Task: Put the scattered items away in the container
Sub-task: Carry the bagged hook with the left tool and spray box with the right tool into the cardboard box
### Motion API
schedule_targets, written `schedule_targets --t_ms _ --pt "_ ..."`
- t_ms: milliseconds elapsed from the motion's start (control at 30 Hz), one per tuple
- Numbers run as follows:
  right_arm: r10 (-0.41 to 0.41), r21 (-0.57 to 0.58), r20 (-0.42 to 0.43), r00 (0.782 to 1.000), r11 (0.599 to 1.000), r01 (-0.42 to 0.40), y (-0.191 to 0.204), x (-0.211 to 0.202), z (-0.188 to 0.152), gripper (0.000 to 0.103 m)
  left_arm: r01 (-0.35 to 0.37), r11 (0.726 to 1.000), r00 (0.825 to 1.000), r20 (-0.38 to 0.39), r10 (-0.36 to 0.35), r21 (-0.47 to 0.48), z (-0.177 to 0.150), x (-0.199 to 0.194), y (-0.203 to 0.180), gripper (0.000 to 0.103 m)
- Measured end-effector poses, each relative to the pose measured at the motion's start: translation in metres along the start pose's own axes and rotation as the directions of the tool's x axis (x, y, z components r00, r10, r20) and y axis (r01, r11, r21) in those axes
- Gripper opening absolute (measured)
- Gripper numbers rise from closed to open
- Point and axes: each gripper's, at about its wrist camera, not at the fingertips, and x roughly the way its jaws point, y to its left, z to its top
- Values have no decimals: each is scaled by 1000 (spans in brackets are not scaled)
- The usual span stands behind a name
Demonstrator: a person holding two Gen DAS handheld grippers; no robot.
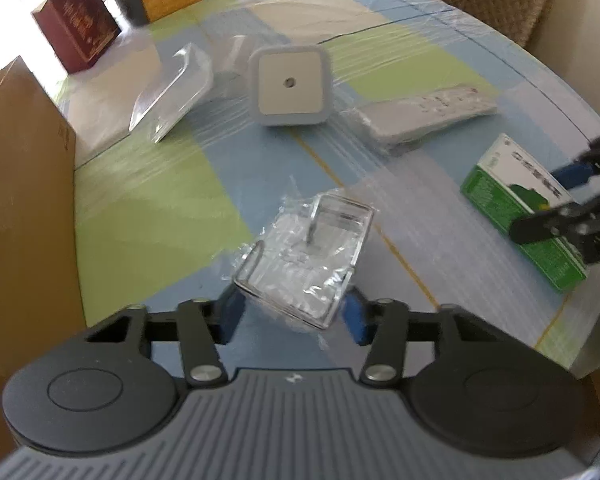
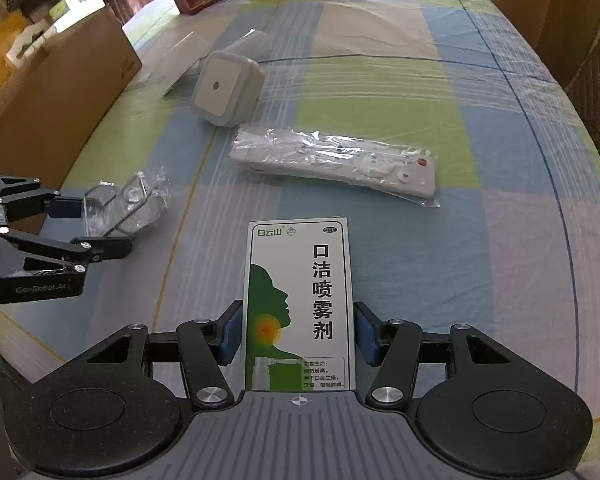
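Green spray box (image 2: 300, 304) print reads only from right wrist.

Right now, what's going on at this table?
A person is tidying with two handheld tools. The left tool brackets a clear plastic-wrapped item; the right tool brackets a green-and-white spray box. A wrapped remote and white square device lie on the checked tablecloth. A cardboard box sits at left.
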Motion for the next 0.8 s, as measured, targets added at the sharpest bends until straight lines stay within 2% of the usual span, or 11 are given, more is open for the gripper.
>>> schedule_targets --t_ms 133,167,267,333,400,467,567,600,633,700,800 --pt "23 71 -9 1000 997 -22 -6 -1 0 59 40 996 999 29 -37 -81 -9 -18 9 34" --pt "22 72 -10 1000 997 -21 -6 -2 0 59 33 997 999 21 -32 -68 -12 -20 8 35" --pt "18 70 -11 1000 997 -17 -4 -2 0 59 7 1000 1000 4 -7 -12 -20 -26 2 53" --pt "17 71 -8 1000 997 -16 -3 -2 0 59 -17 999 999 41 15 37 -23 -33 -3 82" --pt "18 72 -4 1000 997 -18 -3 -2 -1 59 -58 992 995 92 48 116 -23 -38 -10 85" --pt "22 76 -2 1000 997 -22 -4 -2 -1 59 -84 975 992 110 62 208 -19 -34 -17 86" --pt "33 85 0 999 996 -33 -6 -1 -1 59 -50 959 996 80 29 278 -10 -16 -21 84" --pt "36 89 1 999 995 -36 -7 -1 0 59 -36 957 998 61 20 288 -7 -8 -20 80" --pt "40 92 1 999 995 -39 -8 -2 0 59 -29 955 999 44 16 295 -6 -1 -20 65" --pt "45 95 4 999 994 -45 -9 -3 -1 59 15 965 999 31 -23 260 -4 3 -14 50" --pt "41 83 2 999 996 -41 -7 -2 -1 59 52 976 998 22 -58 210 -6 3 -9 49"
